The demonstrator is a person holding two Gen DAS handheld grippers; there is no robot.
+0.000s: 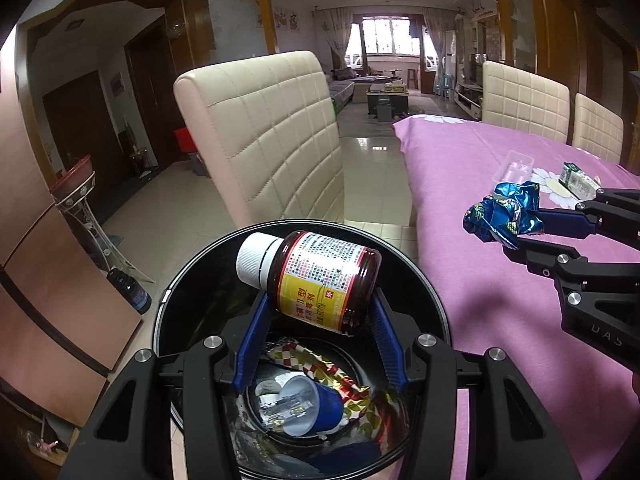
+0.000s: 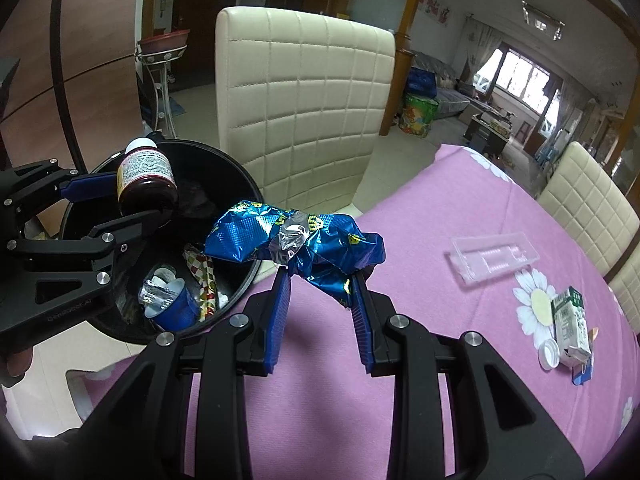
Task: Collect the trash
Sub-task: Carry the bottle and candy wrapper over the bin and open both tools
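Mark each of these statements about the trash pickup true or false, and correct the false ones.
1. The left gripper holds a brown bottle above the bin. True.
2. The right gripper is empty. False: its fingers pinch a crumpled blue wrapper.
3. The bin is empty. False: a blue cup and a checkered wrapper lie inside.
4. A clear plastic tray lies on the pink tablecloth. True.
5. The bottle's white cap is off. False: it is on.
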